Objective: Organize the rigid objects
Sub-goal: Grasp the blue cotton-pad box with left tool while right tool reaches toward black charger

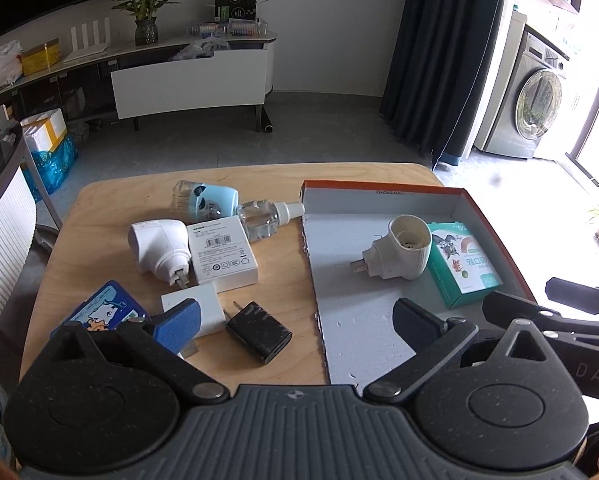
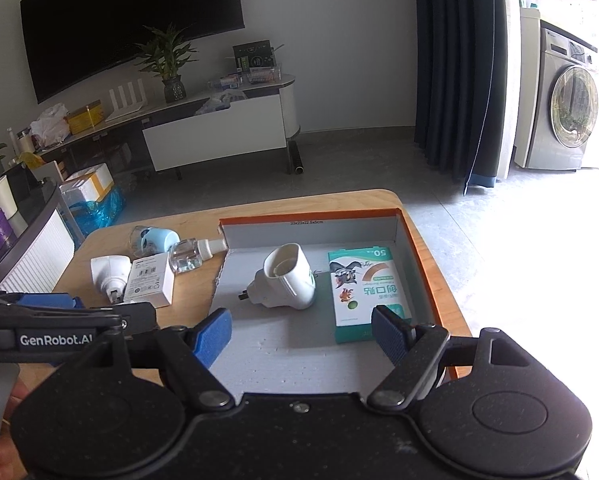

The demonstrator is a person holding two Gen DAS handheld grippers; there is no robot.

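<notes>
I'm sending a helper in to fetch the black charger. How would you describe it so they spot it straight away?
Start at the wooden table and the shallow orange-rimmed box on its right side; the loose items lie left of that box. The black charger is the one nearest the table's front edge, beside a white adapter. It is the only black item there, a small block with two metal prongs.

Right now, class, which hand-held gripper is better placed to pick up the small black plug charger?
Left: the black plug charger lies between the left hand-held gripper's open fingers; the right one hovers over the orange-rimmed box.
</notes>
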